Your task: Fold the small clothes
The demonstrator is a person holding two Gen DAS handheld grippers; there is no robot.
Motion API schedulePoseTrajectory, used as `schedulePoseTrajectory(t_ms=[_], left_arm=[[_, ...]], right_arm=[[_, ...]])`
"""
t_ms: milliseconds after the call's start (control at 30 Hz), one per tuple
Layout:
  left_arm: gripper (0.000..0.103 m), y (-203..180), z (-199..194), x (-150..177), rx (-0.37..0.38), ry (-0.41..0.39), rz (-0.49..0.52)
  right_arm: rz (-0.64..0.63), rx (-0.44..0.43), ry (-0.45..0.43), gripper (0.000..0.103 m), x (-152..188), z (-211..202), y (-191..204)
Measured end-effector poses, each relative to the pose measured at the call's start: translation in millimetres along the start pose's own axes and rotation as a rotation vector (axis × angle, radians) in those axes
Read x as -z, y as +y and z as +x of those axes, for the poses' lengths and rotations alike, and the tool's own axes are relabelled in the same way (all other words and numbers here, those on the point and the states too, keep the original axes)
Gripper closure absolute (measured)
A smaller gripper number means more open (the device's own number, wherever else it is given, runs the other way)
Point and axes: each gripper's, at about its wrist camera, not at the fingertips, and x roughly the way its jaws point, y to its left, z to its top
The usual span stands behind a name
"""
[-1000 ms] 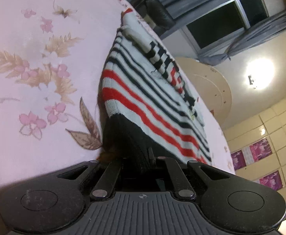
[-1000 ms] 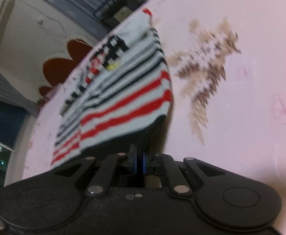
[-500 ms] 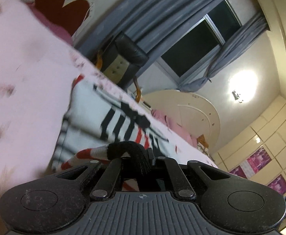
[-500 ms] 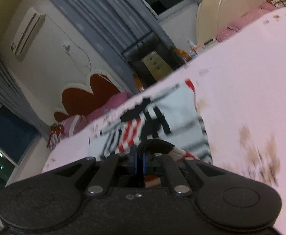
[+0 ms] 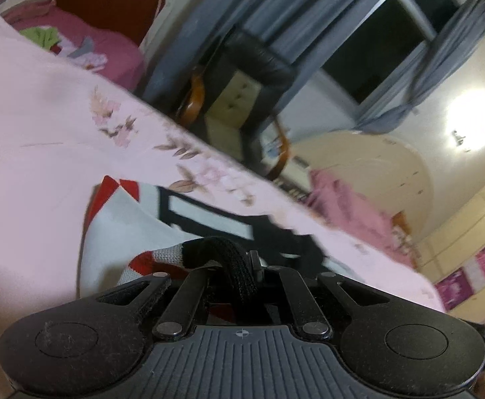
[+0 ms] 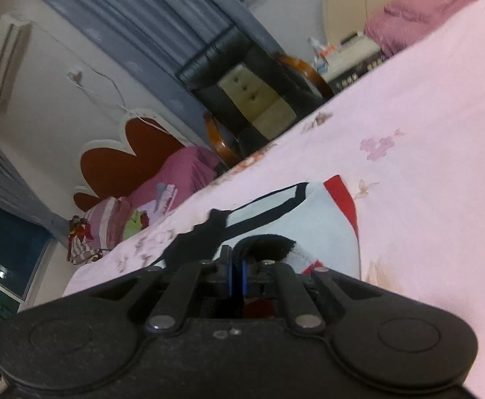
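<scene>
Pink floral bedding (image 5: 43, 139) spreads ahead of both your grippers, and the small knitted sweater (image 5: 132, 222) lies flat just beyond them, its width running from one to the other. Your left gripper (image 5: 239, 266) and right gripper (image 6: 237, 262) each pinch its black ribbed hem (image 5: 222, 252), doubled over white knit with red and black bands.

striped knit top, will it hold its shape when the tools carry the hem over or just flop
Probably flops: the black hem curls limply over the left tool. The striped knit top looks light, as the right tool pinches only an edge. The bedsheet looks cloth, so sliding seems unlikely.
</scene>
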Motion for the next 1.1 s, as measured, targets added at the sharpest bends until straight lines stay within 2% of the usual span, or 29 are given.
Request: schedulePoseTrajectory(t_ms=[100,167,233,333,400,433,467,500,533,567,600,633,733,800,833,867,900,967,1033,1067,1100], left_arm=[[0.099,11,34,0,-0.034,0.056,-0.014],[0.099,16,45,1,-0.016,0.059,-0.018],[0.099,19,49,2,0.013,0.018,-0.027],[0.097,15,50,7,0.006,-0.08,0.018],[0.096,7,54,11,-0.004,-0.099,0.067],[0.096,3,54,13,-0.006,-0.107,0.09],[0.094,1,53,14,-0.003,-0.117,0.105],[0.082,-1,52,15,0.005,-0.122,0.119],[0.069,-4,50,17,0.009,-0.126,0.143],[0.038,-6,47,17,-0.007,-0.145,0.163],[0.019,-8,43,18,-0.013,-0.18,0.182],[0.015,-9,37,18,-0.007,-0.21,0.196],[0.015,-8,28,10,-0.013,-0.232,0.214],[0.018,-5,28,2,-0.054,-0.199,0.227],[0.022,-2,30,-1,-0.07,-0.177,0.231],[0.033,0,33,-4,-0.087,-0.144,0.237],[0.04,3,36,-4,-0.092,-0.111,0.241],[0.047,5,46,-1,-0.135,-0.032,0.272],[0.049,2,50,5,-0.167,-0.013,0.322],[0.055,-3,50,8,-0.188,-0.015,0.349],[0.069,-7,51,10,-0.22,-0.019,0.382]], right_arm=[[-0.004,0.016,0.039,0.097,-10,36,-15],[-0.01,0.024,0.059,0.097,-13,50,-22],[-0.014,0.019,0.073,0.097,-15,65,-29],[-0.041,-0.021,0.05,0.092,-12,71,-34],[-0.043,-0.045,0.004,0.072,-11,68,-36],[-0.044,-0.048,-0.019,0.065,-11,64,-36],[-0.048,-0.047,-0.042,0.05,-16,63,-35],[-0.058,-0.046,-0.077,0.041,-15,57,-33],[-0.063,-0.048,-0.093,0.041,-16,55,-33],[-0.065,-0.057,-0.1,0.042,-18,53,-33],[-0.075,-0.056,-0.098,0.045,-18,51,-32],[-0.093,-0.05,-0.094,0.047,-18,49,-33],[-0.166,-0.031,-0.083,0.049,-17,48,-24],[-0.201,-0.024,-0.093,0.049,-14,47,-20],[-0.209,-0.017,-0.096,0.049,-15,48,-18],[-0.214,-0.006,-0.104,0.049,-15,48,-18],[-0.21,0.0,-0.116,0.049,-14,49,-18],[-0.191,0.007,-0.108,0.049,-13,51,-21],[-0.217,0.046,-0.069,0.049,-9,60,-20],[-0.241,0.074,-0.034,0.051,-7,66,-17],[-0.287,0.121,0.01,0.053,-3,75,-13]])
